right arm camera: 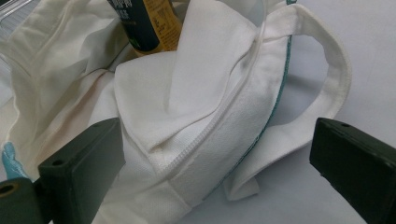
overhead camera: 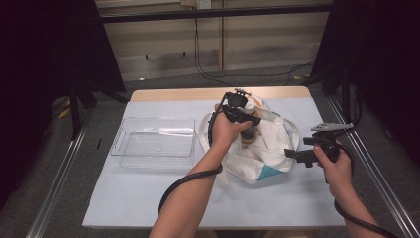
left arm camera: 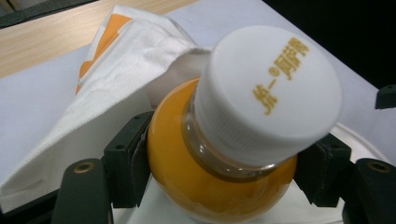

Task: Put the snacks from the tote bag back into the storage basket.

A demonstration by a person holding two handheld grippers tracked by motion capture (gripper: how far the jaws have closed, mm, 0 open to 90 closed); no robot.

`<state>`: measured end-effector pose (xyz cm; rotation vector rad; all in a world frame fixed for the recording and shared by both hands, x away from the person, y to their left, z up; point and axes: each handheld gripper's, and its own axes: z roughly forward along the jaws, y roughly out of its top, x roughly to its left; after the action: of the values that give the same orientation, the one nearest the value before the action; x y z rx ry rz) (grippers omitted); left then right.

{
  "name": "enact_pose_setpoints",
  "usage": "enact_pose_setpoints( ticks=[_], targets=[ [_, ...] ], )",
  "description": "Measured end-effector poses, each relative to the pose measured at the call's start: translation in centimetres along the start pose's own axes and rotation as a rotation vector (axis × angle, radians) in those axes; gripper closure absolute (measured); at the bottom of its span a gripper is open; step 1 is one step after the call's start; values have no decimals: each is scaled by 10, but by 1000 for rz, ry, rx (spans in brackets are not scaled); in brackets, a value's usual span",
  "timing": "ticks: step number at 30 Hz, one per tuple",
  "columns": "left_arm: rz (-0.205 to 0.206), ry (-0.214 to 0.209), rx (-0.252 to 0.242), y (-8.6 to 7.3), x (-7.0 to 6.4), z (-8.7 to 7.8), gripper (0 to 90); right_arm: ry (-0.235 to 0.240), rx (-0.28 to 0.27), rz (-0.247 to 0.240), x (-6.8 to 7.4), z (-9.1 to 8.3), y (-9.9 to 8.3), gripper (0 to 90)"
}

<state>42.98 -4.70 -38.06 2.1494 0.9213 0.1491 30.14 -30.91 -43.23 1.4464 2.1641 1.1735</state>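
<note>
Orange juice bottle (left arm camera: 205, 177), middle of left gripper view, pinched at shoulder by left gripper (left arm camera: 224, 172), just under white cap (left arm camera: 268, 93). Probably heavy with juice, hard, smooth, maybe slippery; best held under cap. Sits inside soft, floppy white bag (right arm camera: 196, 116). Right gripper (right arm camera: 217, 158) spread wide around bag edge, lower middle.

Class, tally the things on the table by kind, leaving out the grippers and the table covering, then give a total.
Orange drink bottle with a white cap: 1
White cloth tote bag: 1
Clear plastic tray: 1
Total: 3
</note>
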Motion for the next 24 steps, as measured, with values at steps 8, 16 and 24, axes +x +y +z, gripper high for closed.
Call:
enact_pose_setpoints(
  ticks=[8,16,24],
  targets=[
    [-15,-50,-1,20,-5,-27,301,3,-11,-7,2,-2,2,28],
    [-8,-64,38,30,-7,-51,301,9,-10,-10,6,-3,4,27],
    [-17,-60,73,32,1,-70,301,16,-9,-21,7,-1,5,27]
  ],
)
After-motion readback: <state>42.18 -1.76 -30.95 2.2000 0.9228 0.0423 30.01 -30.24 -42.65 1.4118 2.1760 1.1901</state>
